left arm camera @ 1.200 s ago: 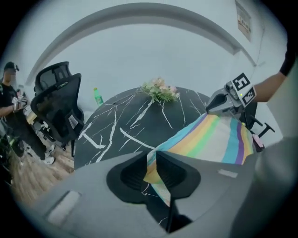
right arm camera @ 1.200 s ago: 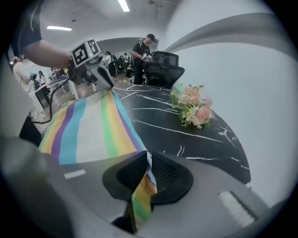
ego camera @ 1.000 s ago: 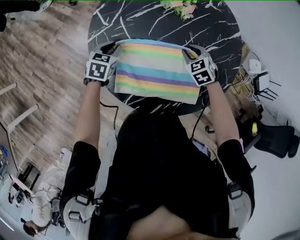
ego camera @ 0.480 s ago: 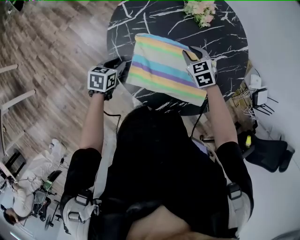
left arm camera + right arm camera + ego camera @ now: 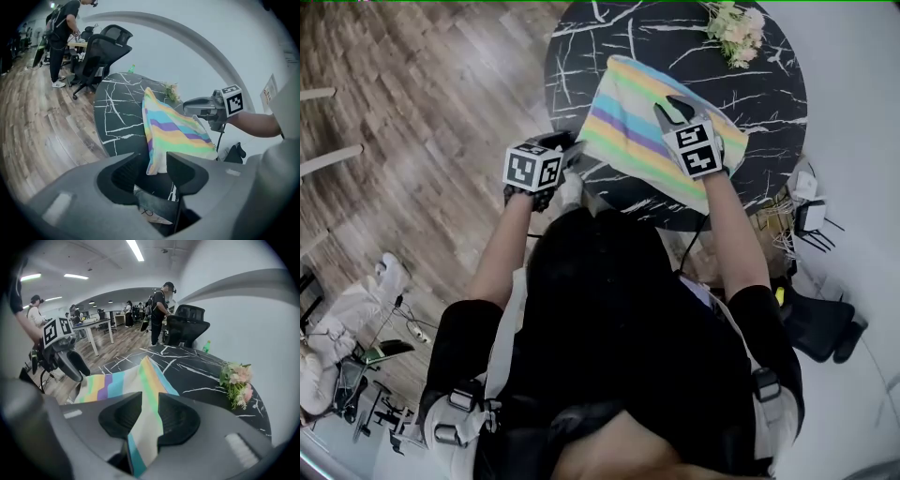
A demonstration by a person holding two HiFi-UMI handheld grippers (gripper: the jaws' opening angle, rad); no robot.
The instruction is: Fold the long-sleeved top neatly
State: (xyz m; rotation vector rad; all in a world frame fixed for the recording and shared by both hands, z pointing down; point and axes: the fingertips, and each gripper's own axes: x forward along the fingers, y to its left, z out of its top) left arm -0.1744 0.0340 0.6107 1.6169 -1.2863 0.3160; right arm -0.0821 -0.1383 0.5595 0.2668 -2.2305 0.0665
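Resting on the round black desk (image 5: 769, 37) is the striped long-sleeved top (image 5: 628, 122), already folded into a flat block, with one corner drooping over the near edge. It looks soft, light and floppy, so it is best pinched at an edge or corner, not the middle. The right hand-held gripper (image 5: 672, 108) is clenched on one side of the top; only the right gripper view shows cloth squeezed between its jaws. The left hand-held gripper (image 5: 570, 148) has just been spreading its jaws and grips nothing; its own view shows the drooping corner just past them. Small pink flowers (image 5: 236, 380) sit further back.
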